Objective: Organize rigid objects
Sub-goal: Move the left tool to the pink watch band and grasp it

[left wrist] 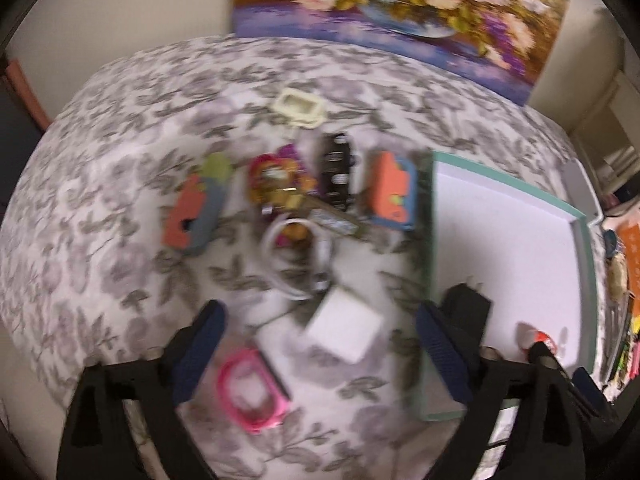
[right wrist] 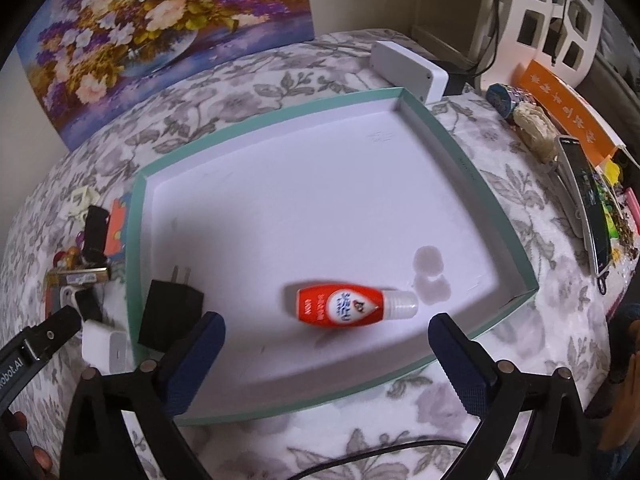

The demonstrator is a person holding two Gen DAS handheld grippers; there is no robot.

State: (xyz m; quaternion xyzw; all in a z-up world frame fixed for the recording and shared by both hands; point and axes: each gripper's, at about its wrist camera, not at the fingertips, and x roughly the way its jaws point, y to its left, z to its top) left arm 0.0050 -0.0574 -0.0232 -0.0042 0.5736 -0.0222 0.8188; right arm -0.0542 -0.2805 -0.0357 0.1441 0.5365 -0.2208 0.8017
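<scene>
Right wrist view: only a red bottle and black charger lie inside the tray; beside it most clutter waits, including a white adapter. Both hand-held grippers, left and right, gape empty.

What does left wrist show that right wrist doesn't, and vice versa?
Only left wrist: the pink ring, the coiled white cable, and the orange foam block far left.
Only right wrist: the white box behind the tray and the phone on the right.
Both: the green-rimmed tray, the red bottle, the black plug and the white charger.
</scene>
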